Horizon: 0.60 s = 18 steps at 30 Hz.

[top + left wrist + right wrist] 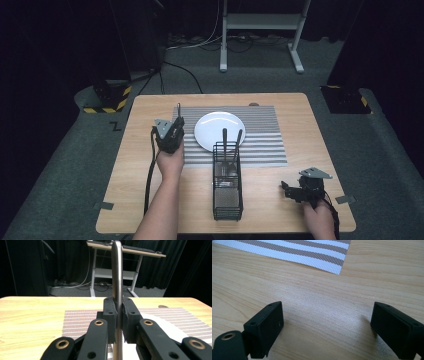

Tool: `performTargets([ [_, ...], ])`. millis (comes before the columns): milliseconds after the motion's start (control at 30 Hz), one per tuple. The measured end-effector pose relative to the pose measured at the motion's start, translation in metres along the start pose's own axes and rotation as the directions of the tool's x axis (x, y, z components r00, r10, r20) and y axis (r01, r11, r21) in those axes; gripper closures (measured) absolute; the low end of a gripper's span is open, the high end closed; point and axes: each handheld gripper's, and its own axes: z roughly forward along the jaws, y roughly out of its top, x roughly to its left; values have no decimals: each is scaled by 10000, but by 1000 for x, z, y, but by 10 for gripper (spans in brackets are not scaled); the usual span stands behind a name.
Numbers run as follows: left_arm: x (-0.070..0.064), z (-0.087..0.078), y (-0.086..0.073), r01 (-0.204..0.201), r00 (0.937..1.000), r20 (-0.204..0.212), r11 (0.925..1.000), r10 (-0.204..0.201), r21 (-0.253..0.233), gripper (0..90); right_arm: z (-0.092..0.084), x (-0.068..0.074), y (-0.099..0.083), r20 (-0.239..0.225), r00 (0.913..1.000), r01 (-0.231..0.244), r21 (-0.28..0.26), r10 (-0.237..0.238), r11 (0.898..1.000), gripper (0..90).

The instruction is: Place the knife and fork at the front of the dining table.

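A dark, curtained room surrounds a wooden surface point(150, 200) on grey carpet, with a white-legged desk point(260, 22) standing behind it. A striped placemat point(270, 135) lies across the far half of the surface, carrying a white plate point(212, 127); just in front of the plate a black wire cutlery caddy point(228, 187) stands, with two dark-handled utensils point(231, 145) upright in its far compartment. The left gripper point(119, 317), held at the placemat's left edge beside the plate, has its jaws pressed together on a slim metal utensil point(117, 272), which stands vertically between the pads; which kind of utensil it is cannot be told from the handle alone. Holding it upright and near the plate suggests it is being laid out as part of a place setting, probably to the plate's left. The right gripper point(295, 192) hovers low over bare wood at the near right corner, well apart from the caddy, its jaws spread wide and empty, seemingly parked out of the way or waiting to fetch a piece.
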Motion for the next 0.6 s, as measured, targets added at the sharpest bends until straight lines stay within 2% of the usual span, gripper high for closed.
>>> performTargets([
  [133,4,12,1,59,10000,-66,9999,-58,126,825,0,0,0,-5,10000,-3,0,3,10000,109],
  [200,4,17,1,145,9999,-68,9999,-145,81,824,0,0,0,-8,10000,-2,2,2,10000,110],
  [367,8,32,-1,417,9991,-84,9985,-414,349,822,0,0,0,-10,10000,1,-1,-1,10000,110],
  [600,12,46,-7,638,9980,-37,9968,-637,473,822,0,0,0,-3,10000,-21,8,21,10000,110],
])
